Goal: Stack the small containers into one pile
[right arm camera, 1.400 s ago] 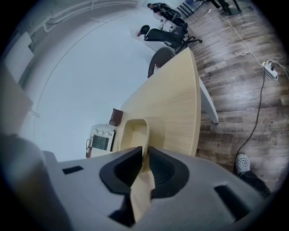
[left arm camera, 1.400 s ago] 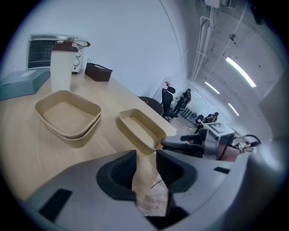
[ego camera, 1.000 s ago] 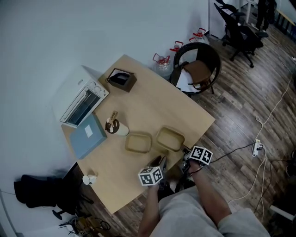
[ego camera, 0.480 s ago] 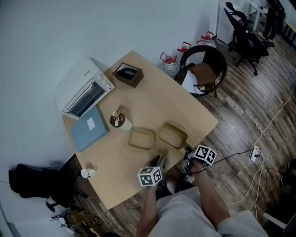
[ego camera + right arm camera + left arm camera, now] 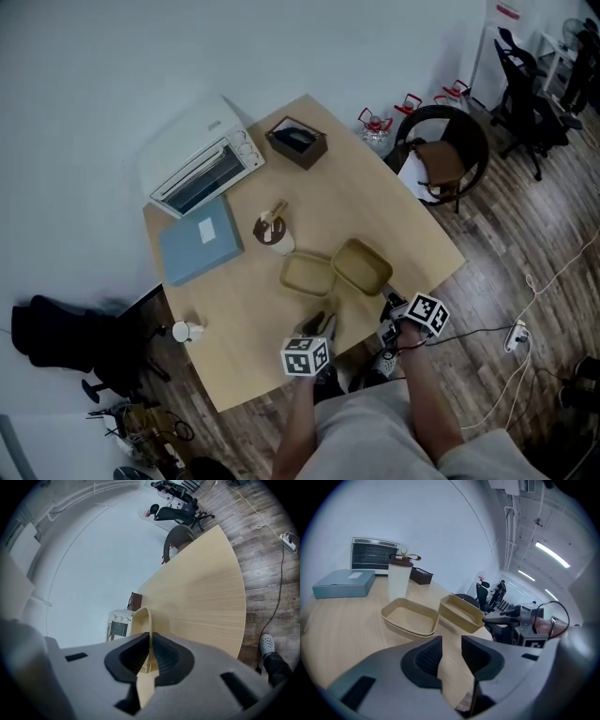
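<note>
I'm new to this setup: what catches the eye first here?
The right tongs pinch the wall of a tan container near the front edge of the table, beside a second tan container. The left tongs stand open and empty just short of them. A white toaster oven sits at the far left corner.

Left gripper: jaws apart, nothing between them; angled forward and down, marker cube uppermost.
Left forearm: extended straight behind its gripper.
Right gripper: just right of the left one; jaws closed on the thin wall of a container, seen edge-on between the pads.
Right forearm: extended behind its gripper.
</note>
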The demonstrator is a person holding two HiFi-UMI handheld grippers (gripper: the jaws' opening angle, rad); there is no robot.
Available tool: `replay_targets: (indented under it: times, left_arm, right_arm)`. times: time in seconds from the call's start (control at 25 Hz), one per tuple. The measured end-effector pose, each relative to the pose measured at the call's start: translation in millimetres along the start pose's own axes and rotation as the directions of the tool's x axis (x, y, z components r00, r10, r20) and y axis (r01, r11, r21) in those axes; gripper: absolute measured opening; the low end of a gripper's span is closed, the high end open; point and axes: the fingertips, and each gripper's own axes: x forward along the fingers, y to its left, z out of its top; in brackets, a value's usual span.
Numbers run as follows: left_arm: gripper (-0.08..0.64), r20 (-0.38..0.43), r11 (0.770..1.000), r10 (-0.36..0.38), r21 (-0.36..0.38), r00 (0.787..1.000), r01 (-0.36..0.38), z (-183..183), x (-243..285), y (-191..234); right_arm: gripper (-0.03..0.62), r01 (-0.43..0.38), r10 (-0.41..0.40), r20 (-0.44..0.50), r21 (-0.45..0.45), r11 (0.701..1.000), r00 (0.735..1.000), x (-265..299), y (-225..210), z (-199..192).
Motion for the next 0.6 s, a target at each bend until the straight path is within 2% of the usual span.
replay_targets:
  times: [0.24,0.6]
  left_arm:
    - [0.121,0.018,0.999,0.029,-0.035,0.999,-0.028,4.2,-16.6,32.4]
    - [0.12,0.048,0.997,0.054,-0.064,0.997,-0.051,7.5,-29.4,63.1]
  right_arm:
    - [0.029,-0.023,0.023,-0.02,-0.003,1.0,1.0,19.2,19.7,-7.0]
    - [0.031,-0.067,0.054,-0.179,-0.068,0.995,0.982,61.8,52.4,-47.4]
